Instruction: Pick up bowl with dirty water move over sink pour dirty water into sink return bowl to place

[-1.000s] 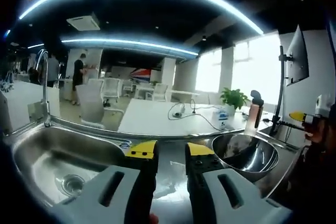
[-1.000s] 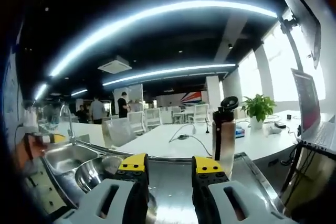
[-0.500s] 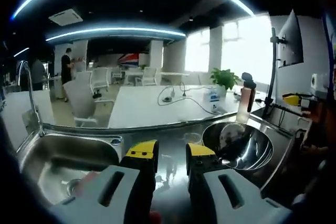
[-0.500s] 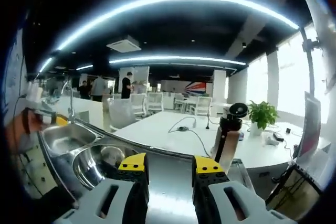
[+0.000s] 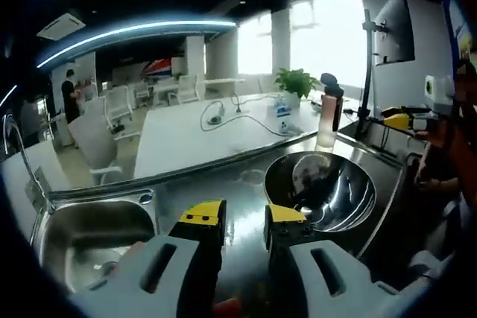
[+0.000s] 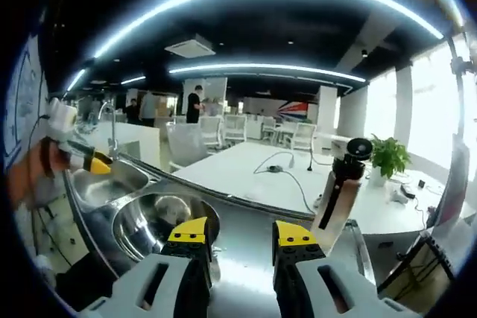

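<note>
Since one second ago, both of your views have turned toward the bowl, and this is movement of your hands, not of the things. In the left gripper view the bowl (image 5: 322, 188) was at the right edge before; now it sits closer to the middle and looks larger, while the sink (image 5: 89, 232) has slid to the lower left. In the right gripper view the bowl (image 6: 165, 221) was half hidden behind the left jaw; now you see almost all of its shiny inside, just above and left of the jaw tips.

The bowl stands upright on the steel table (image 5: 223, 184), beside the sink and not yet lifted. I cannot tell from these pictures how much dirty water is inside; the reflections hide it.

Your left claw (image 5: 242, 214) has its jaws parted with a small gap and it holds nothing. Your right claw (image 6: 242, 231) is the same, jaws apart and empty, with the left tip very near the bowl rim, though I cannot tell if it touches. A bottle (image 6: 337, 191) stands upright on the table, to the right of the bowl in the right gripper view.

For the task, this means you are in the approach step only. My judgement is that the right claw is better placed to take the rim. Grip it firmly, because a thin steel rim can slip and the water will shift when you lift.
</note>
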Demonstrator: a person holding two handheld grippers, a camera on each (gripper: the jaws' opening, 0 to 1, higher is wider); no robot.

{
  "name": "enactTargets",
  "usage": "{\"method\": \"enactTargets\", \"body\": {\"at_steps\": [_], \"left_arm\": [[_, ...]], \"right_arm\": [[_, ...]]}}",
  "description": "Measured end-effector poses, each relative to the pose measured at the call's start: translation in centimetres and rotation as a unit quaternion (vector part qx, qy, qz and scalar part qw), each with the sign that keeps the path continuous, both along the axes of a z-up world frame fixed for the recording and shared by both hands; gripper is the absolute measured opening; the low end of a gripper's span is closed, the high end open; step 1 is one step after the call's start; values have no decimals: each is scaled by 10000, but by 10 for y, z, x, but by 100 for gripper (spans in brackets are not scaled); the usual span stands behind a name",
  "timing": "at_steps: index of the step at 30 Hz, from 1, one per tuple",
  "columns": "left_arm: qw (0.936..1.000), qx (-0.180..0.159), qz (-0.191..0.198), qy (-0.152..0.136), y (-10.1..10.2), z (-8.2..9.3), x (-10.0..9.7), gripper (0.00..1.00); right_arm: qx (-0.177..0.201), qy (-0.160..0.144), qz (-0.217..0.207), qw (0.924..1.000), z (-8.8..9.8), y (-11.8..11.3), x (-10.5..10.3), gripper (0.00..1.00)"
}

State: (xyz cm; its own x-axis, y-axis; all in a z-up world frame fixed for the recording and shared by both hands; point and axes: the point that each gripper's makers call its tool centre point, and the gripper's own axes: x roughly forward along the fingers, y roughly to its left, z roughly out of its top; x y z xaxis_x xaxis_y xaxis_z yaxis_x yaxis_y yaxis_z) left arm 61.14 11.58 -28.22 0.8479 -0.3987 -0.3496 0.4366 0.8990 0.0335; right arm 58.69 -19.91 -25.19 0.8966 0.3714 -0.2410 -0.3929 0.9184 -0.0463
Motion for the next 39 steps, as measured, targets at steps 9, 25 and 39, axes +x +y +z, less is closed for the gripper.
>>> {"method": "enactTargets", "body": {"at_steps": [9,25,39], "left_arm": [[9995,87,-278,118,-18,9,4,20],[9946,568,-702,519,-36,4,16,20],[9821,1206,-1156,873,-44,-12,31,21]], "right_arm": [[-243,163,500,9983,19,26,4,27],[-1001,612,922,9888,6,45,24,26],[-1360,1187,949,9790,-21,52,42,27]]}}
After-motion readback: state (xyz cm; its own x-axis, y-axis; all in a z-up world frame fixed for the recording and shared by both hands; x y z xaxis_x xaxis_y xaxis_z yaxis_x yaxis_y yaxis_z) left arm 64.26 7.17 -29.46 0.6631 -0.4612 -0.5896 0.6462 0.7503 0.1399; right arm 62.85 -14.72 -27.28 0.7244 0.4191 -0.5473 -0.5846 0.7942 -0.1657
